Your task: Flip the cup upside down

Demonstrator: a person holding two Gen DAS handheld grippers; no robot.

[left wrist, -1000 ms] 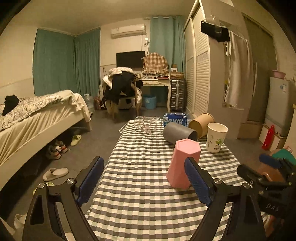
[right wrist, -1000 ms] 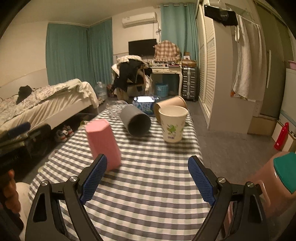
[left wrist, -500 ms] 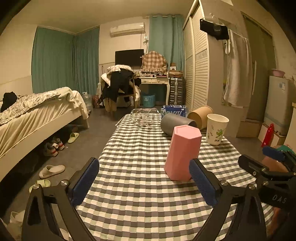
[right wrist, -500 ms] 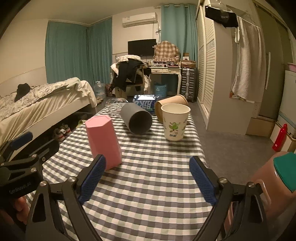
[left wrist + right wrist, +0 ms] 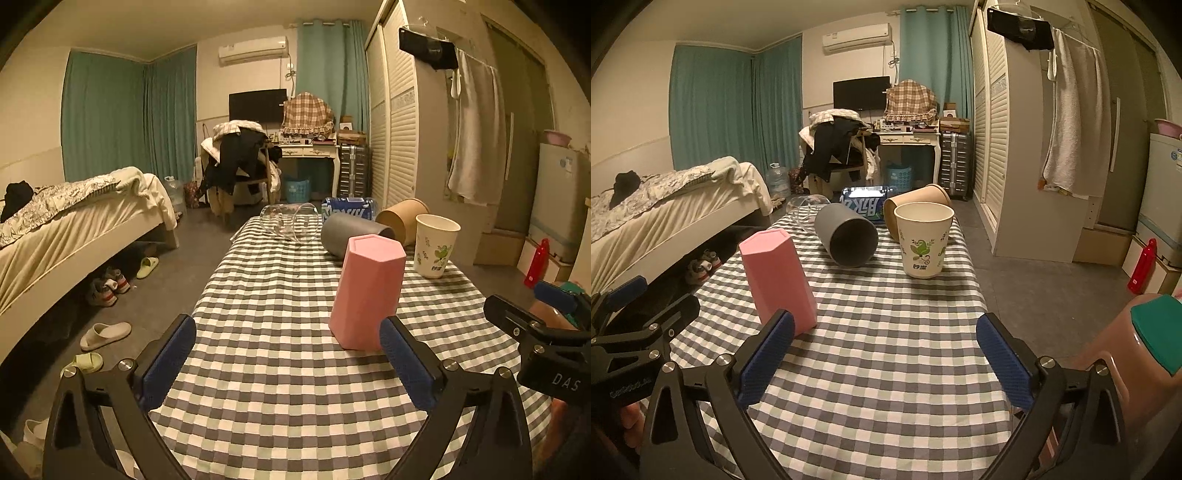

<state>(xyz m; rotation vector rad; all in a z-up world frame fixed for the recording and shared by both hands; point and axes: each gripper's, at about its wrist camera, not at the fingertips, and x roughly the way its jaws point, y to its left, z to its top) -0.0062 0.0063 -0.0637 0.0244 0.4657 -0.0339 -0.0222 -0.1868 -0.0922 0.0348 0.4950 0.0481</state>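
A checked table (image 5: 280, 369) runs away from both cameras into a dim bedroom. A pink cup (image 5: 367, 291) stands on it, closed end up and wider than its foot, so it looks already turned over. Behind it stand or lie a grey cup (image 5: 846, 236) on its side with its mouth toward the right camera, a brown cup (image 5: 916, 206) also on its side, an upright white cup (image 5: 925, 240) printed with leaves, and some clear glassware (image 5: 290, 221) at the far end. The left gripper (image 5: 288, 363) and right gripper (image 5: 882, 358) both hang low over the near end, jaws wide and holding nothing, probably because the pink cup has been let go. The pink cup sits just ahead of the left gripper's right finger. Compared with a second ago, the pink cup has gone from leaning to nearly upright, and both grippers have drawn back a little from it.
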